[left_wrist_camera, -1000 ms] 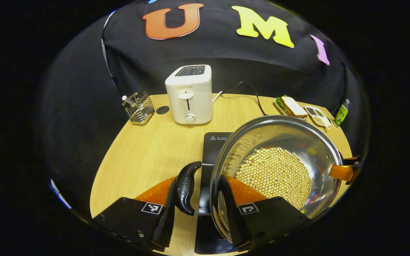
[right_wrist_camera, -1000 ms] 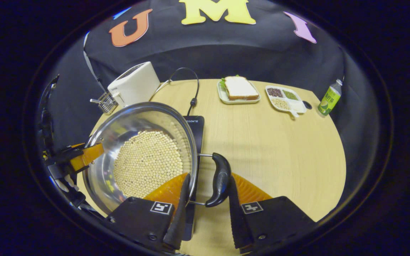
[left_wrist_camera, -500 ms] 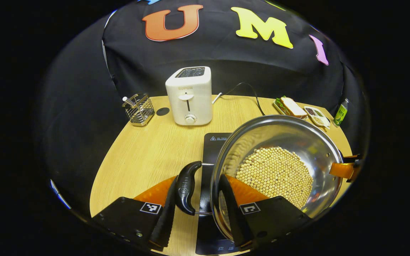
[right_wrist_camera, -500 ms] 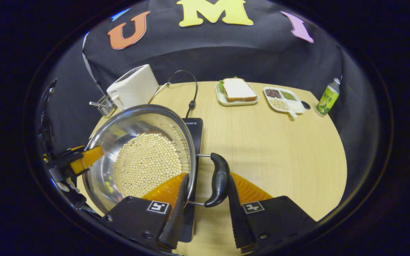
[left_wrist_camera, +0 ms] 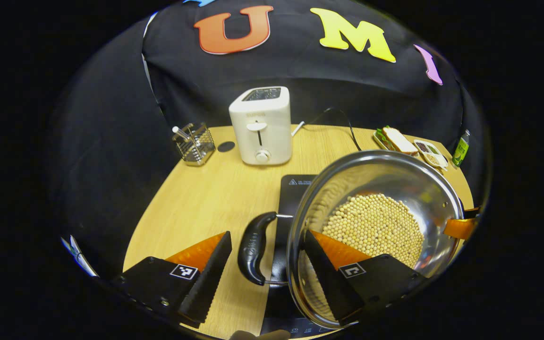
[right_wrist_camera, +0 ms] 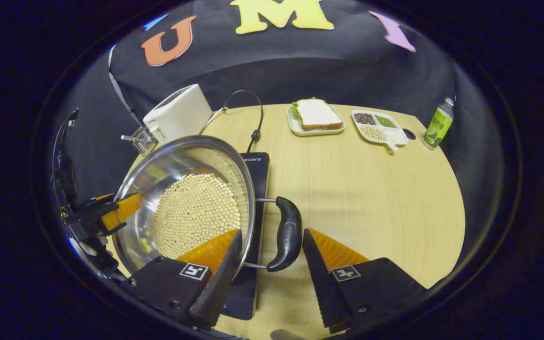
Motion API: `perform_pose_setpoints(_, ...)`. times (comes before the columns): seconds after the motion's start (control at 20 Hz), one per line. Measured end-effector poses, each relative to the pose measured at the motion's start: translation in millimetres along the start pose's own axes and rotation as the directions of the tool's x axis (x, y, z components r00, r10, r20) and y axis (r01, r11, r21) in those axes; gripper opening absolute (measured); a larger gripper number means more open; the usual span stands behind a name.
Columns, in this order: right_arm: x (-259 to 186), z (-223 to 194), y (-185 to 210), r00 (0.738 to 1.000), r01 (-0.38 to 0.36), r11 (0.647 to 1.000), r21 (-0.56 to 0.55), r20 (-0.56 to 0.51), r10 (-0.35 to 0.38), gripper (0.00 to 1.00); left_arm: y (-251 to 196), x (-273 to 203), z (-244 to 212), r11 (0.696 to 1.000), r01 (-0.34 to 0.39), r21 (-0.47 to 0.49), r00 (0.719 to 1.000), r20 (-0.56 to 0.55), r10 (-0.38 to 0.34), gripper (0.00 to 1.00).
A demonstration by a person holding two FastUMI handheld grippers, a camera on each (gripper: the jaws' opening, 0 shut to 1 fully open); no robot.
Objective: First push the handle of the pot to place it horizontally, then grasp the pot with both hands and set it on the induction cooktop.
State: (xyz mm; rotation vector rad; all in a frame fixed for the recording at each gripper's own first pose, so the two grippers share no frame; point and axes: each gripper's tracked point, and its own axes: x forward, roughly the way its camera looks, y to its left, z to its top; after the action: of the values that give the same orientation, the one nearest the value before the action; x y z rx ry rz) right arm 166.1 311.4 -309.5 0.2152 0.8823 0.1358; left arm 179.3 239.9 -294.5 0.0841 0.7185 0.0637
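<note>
Pot [right_wrist_camera: 187,208] of pale beans rests over the induction cooktop [right_wrist_camera: 253,189], so both grippers, left gripper [left_wrist_camera: 258,276] and right gripper [right_wrist_camera: 265,271], stand spread with a clear gap beside each black handle [right_wrist_camera: 287,233], apparently letting go.

A light wooden table [right_wrist_camera: 371,198] is carrying a black induction cooktop [right_wrist_camera: 255,174] near its front, a white toaster [left_wrist_camera: 261,125] and a wire rack [left_wrist_camera: 195,143] toward the back, plus a sandwich plate [right_wrist_camera: 316,118], a divided snack tray [right_wrist_camera: 379,127] and a green bottle [right_wrist_camera: 438,125].
</note>
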Motion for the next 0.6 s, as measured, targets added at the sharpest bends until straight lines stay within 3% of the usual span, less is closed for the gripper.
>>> perform_pose_setpoints(0.05,-7,4,-3,1.0,-0.004,1.0,-0.027,0.021,0.005,0.87,2,-8,5,1.0,-0.015,0.014,1.0,0.02,0.014,0.97)
perform_pose_setpoints(0.2,-42,29,-14,0.99,0.022,0.99,-0.138,0.142,-0.002,0.89,6,-42,30,0.997,-0.061,0.048,0.99,0.127,0.054,0.97)
perform_pose_setpoints(0.3,-74,47,-19,0.972,0.037,0.98,-0.197,0.236,0.011,0.86,2,-73,45,0.994,-0.096,0.061,0.977,0.195,0.083,0.97)
perform_pose_setpoints(0.6,-193,81,-46,0.897,0.054,0.973,-0.224,0.439,0.051,0.87,-78,-200,110,0.997,-0.055,0.06,0.895,0.445,0.022,0.96)
